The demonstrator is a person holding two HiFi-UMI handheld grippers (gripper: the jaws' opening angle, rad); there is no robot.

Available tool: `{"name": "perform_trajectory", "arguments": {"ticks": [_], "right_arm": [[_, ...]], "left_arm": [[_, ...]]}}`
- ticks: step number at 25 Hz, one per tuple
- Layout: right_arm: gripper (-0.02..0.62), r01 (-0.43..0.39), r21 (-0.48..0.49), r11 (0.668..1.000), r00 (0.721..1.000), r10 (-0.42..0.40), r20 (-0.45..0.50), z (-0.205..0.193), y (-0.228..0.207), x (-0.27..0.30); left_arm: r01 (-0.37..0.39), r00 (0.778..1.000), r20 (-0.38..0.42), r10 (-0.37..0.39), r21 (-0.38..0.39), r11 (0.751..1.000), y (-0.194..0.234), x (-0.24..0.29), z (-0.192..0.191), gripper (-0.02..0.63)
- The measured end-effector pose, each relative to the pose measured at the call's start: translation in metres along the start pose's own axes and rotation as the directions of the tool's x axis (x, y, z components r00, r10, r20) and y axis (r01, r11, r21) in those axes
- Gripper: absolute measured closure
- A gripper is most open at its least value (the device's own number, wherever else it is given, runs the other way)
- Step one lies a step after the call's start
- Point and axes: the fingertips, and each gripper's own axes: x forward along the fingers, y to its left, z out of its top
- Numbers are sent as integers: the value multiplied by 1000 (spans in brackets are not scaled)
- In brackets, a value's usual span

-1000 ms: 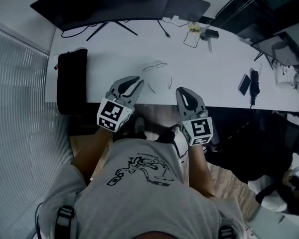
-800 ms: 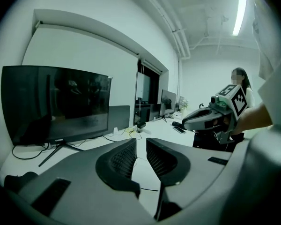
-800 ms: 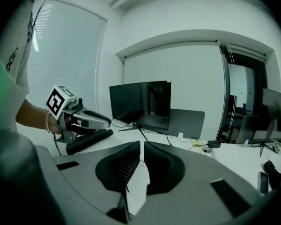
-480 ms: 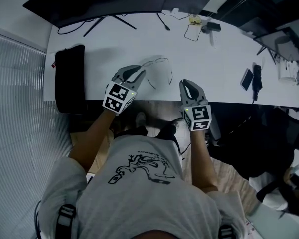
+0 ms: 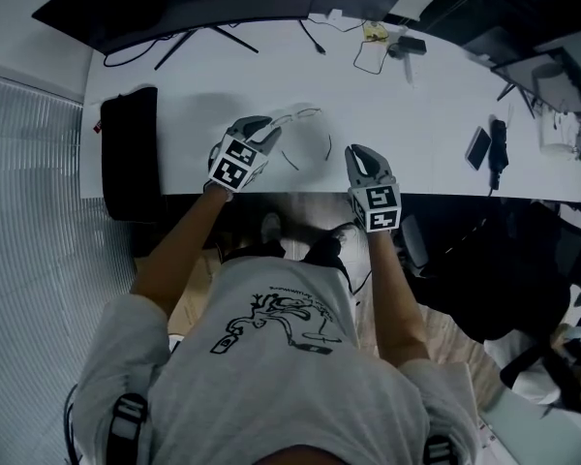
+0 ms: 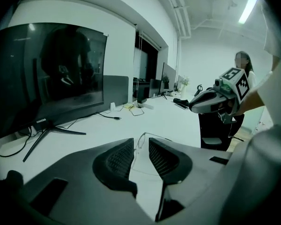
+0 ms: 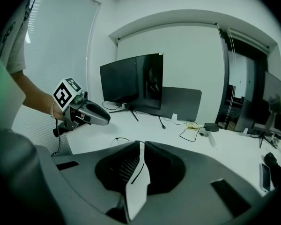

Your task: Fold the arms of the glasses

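The glasses lie open on the white counter between my two hands, front rim away from me and both arms running back toward the near edge. My left gripper is the nearer one, just beside the glasses' left arm. Its fingers have just been opening and stand well apart, pressing on nothing, the thin wire showing ahead through the gap. My right gripper sits a little off the other arm, fingers almost together on nothing. I judge the left arm goes first, swung inward.
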Motion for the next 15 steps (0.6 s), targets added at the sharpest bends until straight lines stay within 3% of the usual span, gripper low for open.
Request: {"name": "perform_trajectory", "arguments": {"ticks": [15], "right_arm": [[554,-21,1,1000,989,21,-147,-64,-15,63]], "left_arm": [[36,988,-148,-36,-5,999,19,65,-47,477]]}}
